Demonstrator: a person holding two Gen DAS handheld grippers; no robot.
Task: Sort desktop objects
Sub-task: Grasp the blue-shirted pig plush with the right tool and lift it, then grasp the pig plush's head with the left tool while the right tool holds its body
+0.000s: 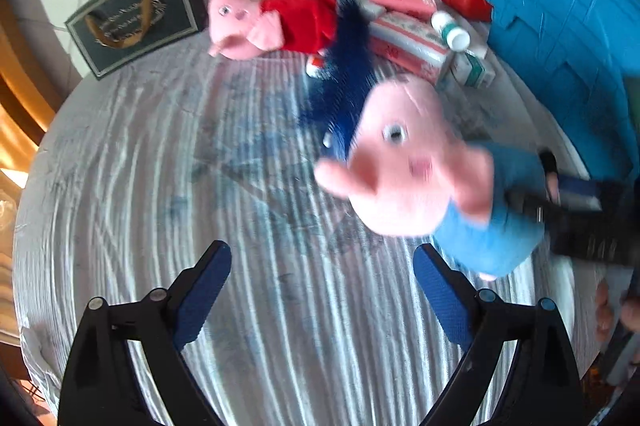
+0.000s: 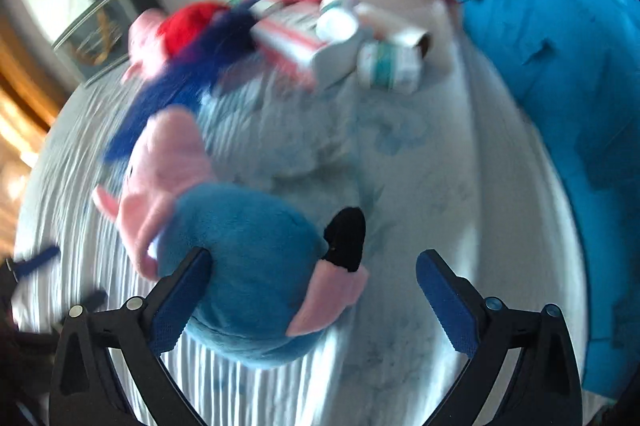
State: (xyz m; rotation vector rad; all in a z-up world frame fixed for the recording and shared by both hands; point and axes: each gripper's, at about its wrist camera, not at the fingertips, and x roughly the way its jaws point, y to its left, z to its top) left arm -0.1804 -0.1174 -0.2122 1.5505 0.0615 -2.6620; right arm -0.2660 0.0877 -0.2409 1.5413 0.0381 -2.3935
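**Blue pig toy between the right jaws, not yet gripped; left jaws released and empty**

I found the blue pig toy (image 2: 256, 290) lying on the striped cloth of the desk (image 1: 200, 153), close in front of the right gripper (image 2: 316, 290). I judged it light, soft and easily squashed, with a plush cover that should give the pads good hold. The round blue body looked the best place to grip; the pink limbs and ears would be too floppy.

The right jaws stood wide open. The left pad (image 2: 180, 302) was at or against the toy's body. The right pad stood clear of it, so nothing was held. The picture was blurred, so I could not confirm actual contact.

The left gripper (image 1: 320, 290) was also released, wide apart and empty above bare cloth, with the blue pig toy just beside its right pad.

Farther back lay a red pig toy (image 1: 276, 21), a dark blue feathery thing (image 1: 344, 73), medicine boxes (image 1: 412, 41), a white bottle (image 1: 450, 29), and a blue tray (image 1: 560, 25) along the right edge.
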